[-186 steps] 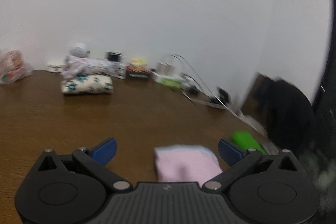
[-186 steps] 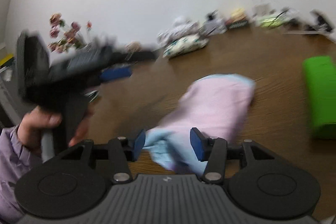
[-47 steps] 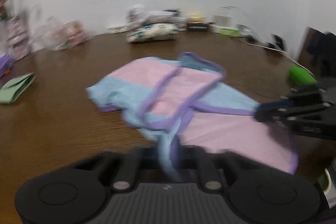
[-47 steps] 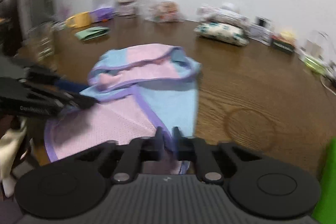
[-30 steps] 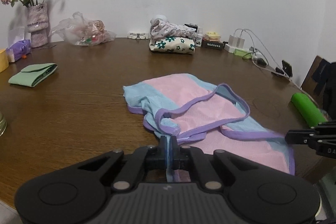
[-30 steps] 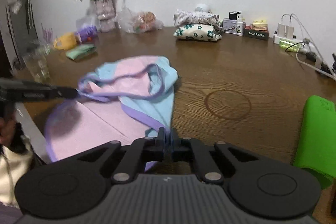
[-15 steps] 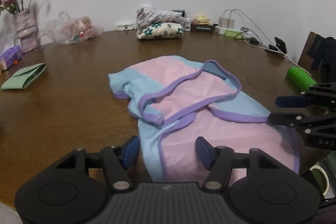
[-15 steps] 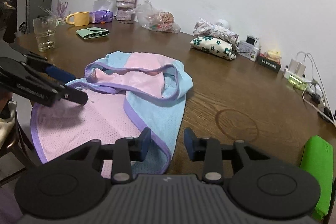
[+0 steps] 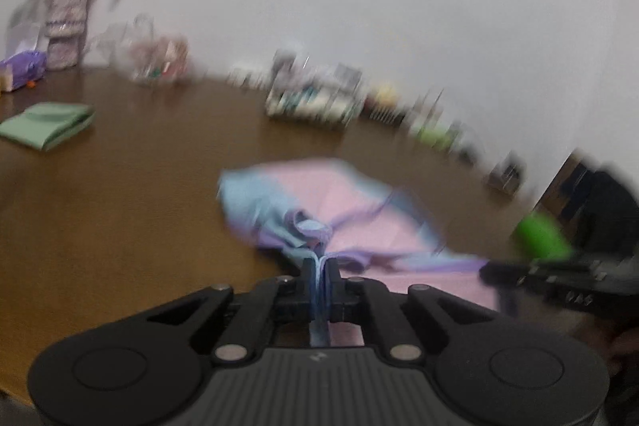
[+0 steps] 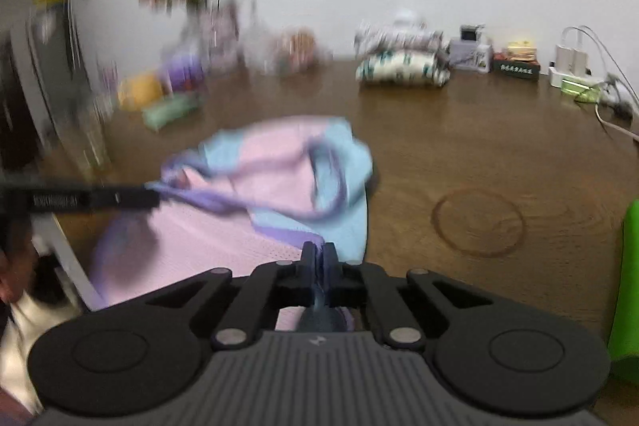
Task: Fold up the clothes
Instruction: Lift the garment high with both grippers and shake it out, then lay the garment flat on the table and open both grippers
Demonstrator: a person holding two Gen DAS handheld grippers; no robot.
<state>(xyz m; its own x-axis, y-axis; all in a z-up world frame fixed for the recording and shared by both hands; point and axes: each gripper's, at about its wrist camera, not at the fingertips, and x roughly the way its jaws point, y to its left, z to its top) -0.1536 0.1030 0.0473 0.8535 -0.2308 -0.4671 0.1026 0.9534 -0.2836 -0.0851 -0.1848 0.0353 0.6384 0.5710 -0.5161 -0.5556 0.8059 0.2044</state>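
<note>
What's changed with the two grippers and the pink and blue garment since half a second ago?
Both grippers closed: the left gripper and right gripper, open half a second ago, now each pinch the garment at its near edge. The folded stack and green roll stayed put.

left gripper: black ribbed body, round side discs, silver screws
right gripper: same black build, small white logo
</note>
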